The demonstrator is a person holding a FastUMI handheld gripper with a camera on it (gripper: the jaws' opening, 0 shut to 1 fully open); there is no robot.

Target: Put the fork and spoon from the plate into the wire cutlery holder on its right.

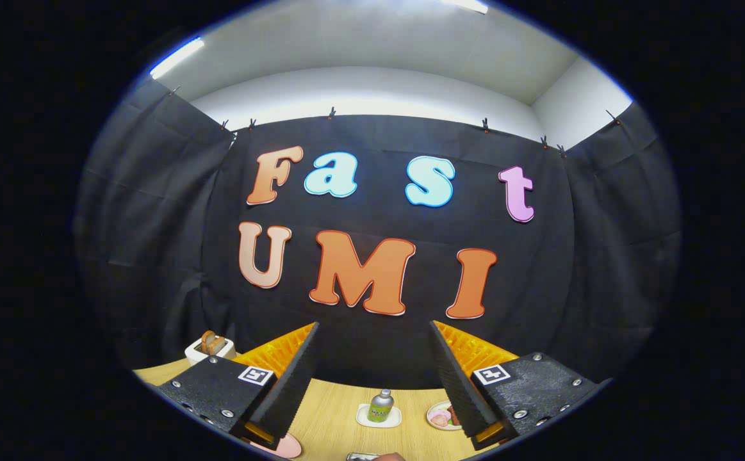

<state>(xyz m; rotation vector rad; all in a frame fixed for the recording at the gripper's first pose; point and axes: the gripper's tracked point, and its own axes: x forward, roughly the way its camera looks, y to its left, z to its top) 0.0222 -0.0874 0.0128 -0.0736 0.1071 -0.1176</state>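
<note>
The hand-held gripper (372, 384) is held level with its fingers spread wide and nothing between them, aimed at the booth wall above the counter (330, 410). A pink plate (286, 447) peeks out just under the left finger, nearer than the small bottle (381, 405). Fork, spoon and wire holder cannot be made out, so the coming move is probably a downward tilt toward that plate.

Wooden table (334, 416): small metal bottle (381, 406) on square white coaster (378, 417) between the spread fingers, white toaster (209, 347) far left, round food plate (441, 416) right of bottle.
</note>
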